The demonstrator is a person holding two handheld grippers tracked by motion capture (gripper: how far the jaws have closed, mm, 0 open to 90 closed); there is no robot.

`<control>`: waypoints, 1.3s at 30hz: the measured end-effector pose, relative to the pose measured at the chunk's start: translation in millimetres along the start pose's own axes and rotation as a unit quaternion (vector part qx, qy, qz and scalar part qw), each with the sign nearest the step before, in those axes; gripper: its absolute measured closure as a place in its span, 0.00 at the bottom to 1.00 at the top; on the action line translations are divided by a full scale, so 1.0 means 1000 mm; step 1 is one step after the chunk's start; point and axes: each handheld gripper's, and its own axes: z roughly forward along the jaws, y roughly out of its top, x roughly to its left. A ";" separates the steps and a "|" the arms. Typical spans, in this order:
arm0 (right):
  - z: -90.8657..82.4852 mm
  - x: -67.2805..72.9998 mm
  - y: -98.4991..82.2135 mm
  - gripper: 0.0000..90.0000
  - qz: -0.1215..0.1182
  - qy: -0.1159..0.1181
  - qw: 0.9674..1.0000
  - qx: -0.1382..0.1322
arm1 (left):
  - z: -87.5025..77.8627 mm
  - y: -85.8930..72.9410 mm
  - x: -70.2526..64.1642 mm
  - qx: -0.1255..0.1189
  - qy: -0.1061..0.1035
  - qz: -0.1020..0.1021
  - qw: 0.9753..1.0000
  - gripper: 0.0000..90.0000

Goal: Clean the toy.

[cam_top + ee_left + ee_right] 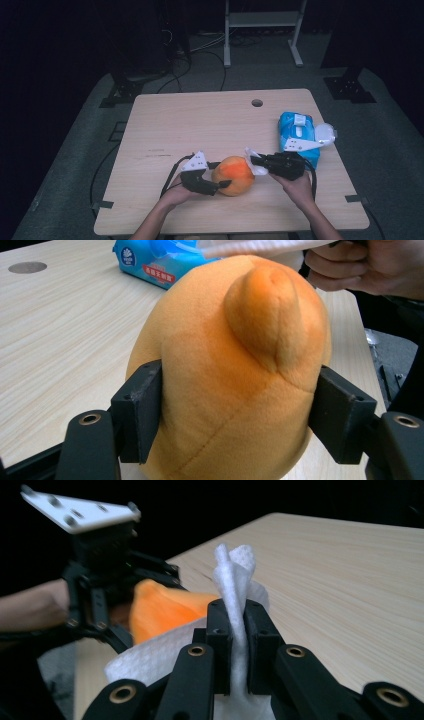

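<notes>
An orange plush toy (pixel 233 175) shaped like a fruit rests on the wooden table (pixel 200 125) near its front edge. My left gripper (pixel 220 176) is shut on the plush toy (pixel 235 370), one jaw pad pressed into each side. My right gripper (pixel 254 159) is shut on a white wet wipe (pixel 235 580), pinched upright between its pads. The wipe (pixel 252 160) touches the right side of the toy. In the right gripper view the toy (pixel 165 607) sits just behind the wipe, held by the other gripper (pixel 107 595).
A blue pack of wet wipes (pixel 299 135) lies at the table's right side, its lid flap open. A round cable hole (pixel 257 103) is near the far edge. Dark floor, cables and a metal stand surround the table.
</notes>
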 end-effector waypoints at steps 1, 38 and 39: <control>0.000 0.000 0.000 0.91 0.005 0.009 1.000 -0.004 | 0.001 0.000 -0.001 0.000 0.001 0.001 1.000 0.33; 0.017 0.037 0.011 0.91 -0.067 0.014 0.997 0.017 | 0.018 0.010 -0.016 -0.010 0.028 -0.013 0.999 0.31; 0.019 0.044 0.013 0.91 -0.077 0.019 0.997 0.017 | 0.019 0.010 -0.018 -0.010 0.030 -0.012 0.999 0.31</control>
